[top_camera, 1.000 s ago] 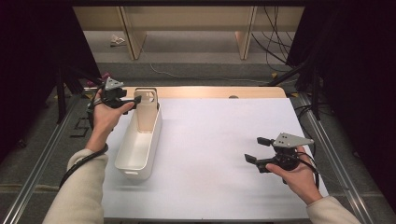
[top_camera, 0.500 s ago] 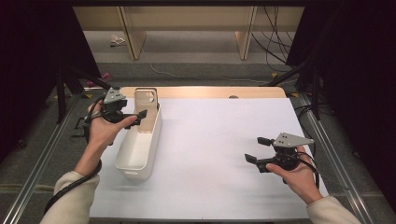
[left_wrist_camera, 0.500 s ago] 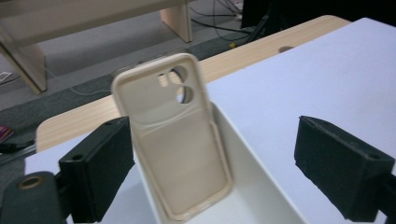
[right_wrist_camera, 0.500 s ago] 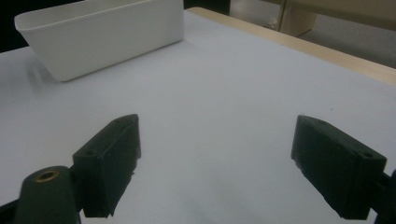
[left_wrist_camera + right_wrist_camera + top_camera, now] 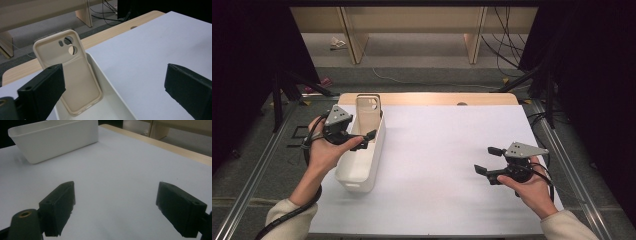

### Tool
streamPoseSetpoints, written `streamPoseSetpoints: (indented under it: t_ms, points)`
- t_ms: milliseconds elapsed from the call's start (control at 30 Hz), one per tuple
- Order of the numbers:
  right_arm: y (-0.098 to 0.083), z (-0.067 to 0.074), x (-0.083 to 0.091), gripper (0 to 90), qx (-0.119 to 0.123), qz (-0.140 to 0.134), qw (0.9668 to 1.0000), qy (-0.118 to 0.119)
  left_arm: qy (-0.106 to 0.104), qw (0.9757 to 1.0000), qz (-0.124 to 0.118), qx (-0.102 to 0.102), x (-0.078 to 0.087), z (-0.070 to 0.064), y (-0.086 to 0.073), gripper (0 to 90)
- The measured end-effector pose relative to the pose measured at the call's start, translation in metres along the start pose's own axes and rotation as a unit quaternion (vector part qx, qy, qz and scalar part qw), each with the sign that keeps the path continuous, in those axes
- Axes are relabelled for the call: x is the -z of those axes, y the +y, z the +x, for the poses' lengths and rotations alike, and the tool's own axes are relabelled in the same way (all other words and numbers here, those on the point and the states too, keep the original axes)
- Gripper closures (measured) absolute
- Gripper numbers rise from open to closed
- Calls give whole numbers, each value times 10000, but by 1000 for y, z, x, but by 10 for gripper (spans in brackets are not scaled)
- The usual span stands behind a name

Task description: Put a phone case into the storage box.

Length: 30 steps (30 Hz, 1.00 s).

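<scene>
This looks like a lab or recording studio set up for capturing handling work, not a home. A tabletop covered with a plain white sheet fills the middle of the high view, its light wood edge showing along the far side. Aluminium frame rails run down both sides of it. Black curtains close off the upper left and upper right of the frame. Loose black cables trail across the grey floor at the top right, beside the legs of a light wooden bench.
</scene>
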State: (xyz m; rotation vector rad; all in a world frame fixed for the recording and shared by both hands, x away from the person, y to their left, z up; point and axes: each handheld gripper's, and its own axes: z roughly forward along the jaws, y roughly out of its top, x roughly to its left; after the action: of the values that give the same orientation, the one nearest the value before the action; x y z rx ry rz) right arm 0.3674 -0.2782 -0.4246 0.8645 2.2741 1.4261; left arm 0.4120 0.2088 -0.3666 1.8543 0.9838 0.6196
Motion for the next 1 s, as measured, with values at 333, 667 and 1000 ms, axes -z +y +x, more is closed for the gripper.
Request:
streamPoseSetpoints:
  t_ms: [333,667,1000]
  points:
    - [0,0,0,166,2,-2,10000,5,-183,9997,-27,-165,5,-26,-7,0]
    - [0,0,0,166,3,0,10000,13,-257,9994,-61,-238,10,-40,-18,0]
    - [0,0,0,166,4,8,10000,9,-338,9986,-137,-377,13,-54,-32,0]
